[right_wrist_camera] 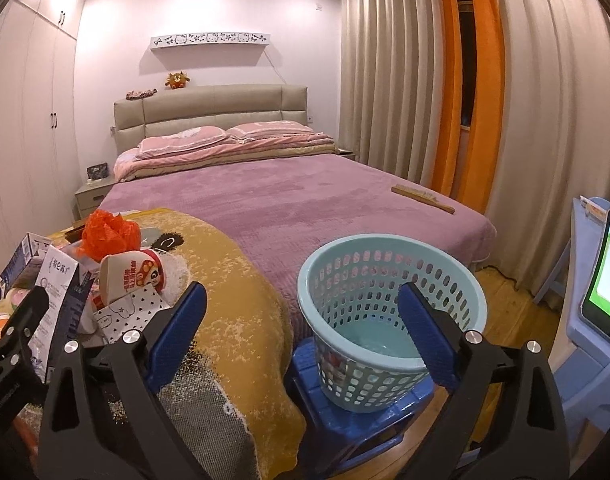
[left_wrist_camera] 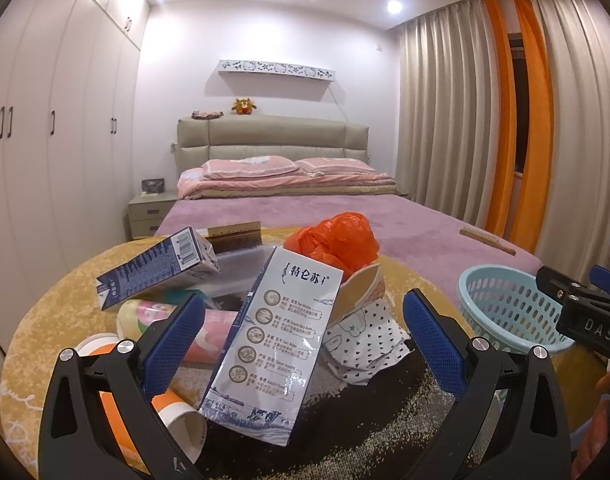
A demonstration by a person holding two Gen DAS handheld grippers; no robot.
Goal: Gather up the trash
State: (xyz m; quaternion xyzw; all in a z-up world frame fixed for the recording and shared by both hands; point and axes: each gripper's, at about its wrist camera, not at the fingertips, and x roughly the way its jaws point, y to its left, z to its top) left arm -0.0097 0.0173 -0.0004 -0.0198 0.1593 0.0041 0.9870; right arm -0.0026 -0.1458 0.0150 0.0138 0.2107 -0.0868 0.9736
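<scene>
While the trash sits in a heap on the yellow blanket point(left_wrist_camera: 45, 312) at the foot of the bed point(right_wrist_camera: 289, 200), both tongs are spread wide and hold nothing. The left gripper point(left_wrist_camera: 305, 340) is right at the white milk carton point(left_wrist_camera: 273, 340), which leans up between its blue pads but does not look squeezed yet. Behind it are a dark blue carton point(left_wrist_camera: 157, 268), an orange plastic bag point(left_wrist_camera: 337, 240), a paper cup point(left_wrist_camera: 173, 412) and a wrapper with little hearts point(left_wrist_camera: 369, 344). The right gripper point(right_wrist_camera: 305, 336) hangs over the pale blue basket point(right_wrist_camera: 389, 280), which stands on a blue stool point(right_wrist_camera: 345, 428) beside the bed and looks empty. The milk carton is probably light and a bit stiff, but its shiny sides may slip. I would pinch it across the two flat sides near the middle, gently, so it does not crush. The bag is soft and would squash anywhere.
</scene>
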